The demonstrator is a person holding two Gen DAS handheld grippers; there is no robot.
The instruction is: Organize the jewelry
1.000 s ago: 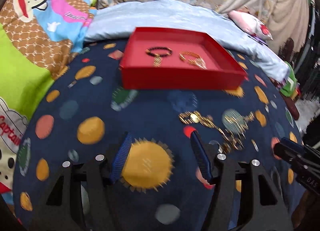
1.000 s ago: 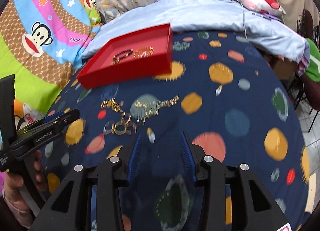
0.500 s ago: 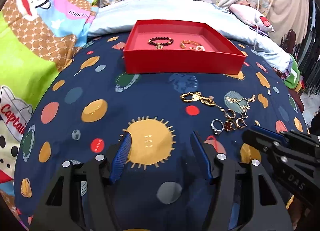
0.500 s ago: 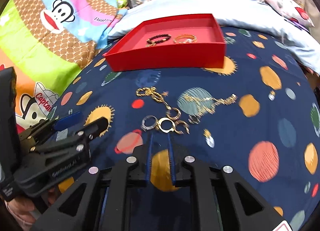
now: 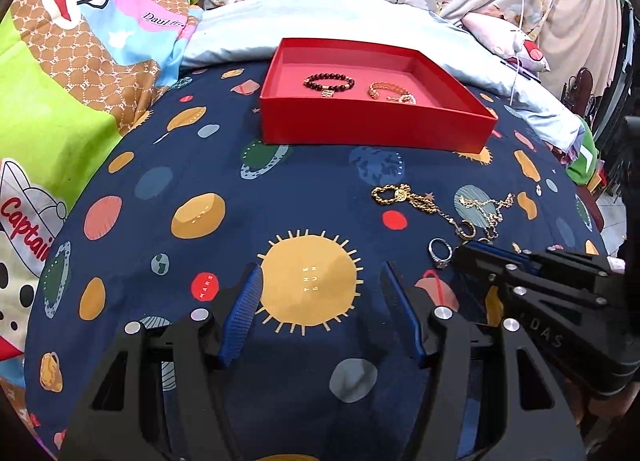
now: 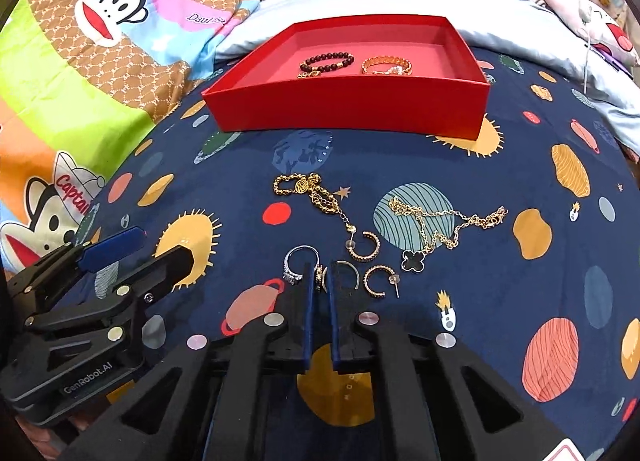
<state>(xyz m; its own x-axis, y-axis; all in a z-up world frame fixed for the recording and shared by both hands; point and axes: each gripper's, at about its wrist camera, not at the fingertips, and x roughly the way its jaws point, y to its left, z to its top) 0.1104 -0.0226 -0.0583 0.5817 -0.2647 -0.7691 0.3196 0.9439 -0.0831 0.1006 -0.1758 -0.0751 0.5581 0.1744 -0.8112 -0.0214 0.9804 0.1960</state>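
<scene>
1. A red tray (image 6: pixel 352 113) is set on the planet-print bedspread (image 6: pixel 520 165), with two bracelets inside.
2. The left gripper (image 5: pixel 320 297) is held spread wide over a printed sun, well apart from the jewelry.
3. The right gripper (image 6: pixel 320 281) is nearly closed around a small gold ring (image 6: pixel 320 274), which sits between the jaws; a silver ring (image 6: pixel 298 263) lies just beside them.

Shiny gold-coloured metal chains (image 6: pixel 316 197) and a polished silver-coloured ring (image 6: pixel 298 263) lie on a matt, printed cloth bedspread (image 6: pixel 500 301). The red box (image 6: pixel 352 109) looks like smooth matt card; the right claw (image 6: pixel 320 281) is matt black plastic with ribbed blue pads (image 6: pixel 307 301).
</scene>
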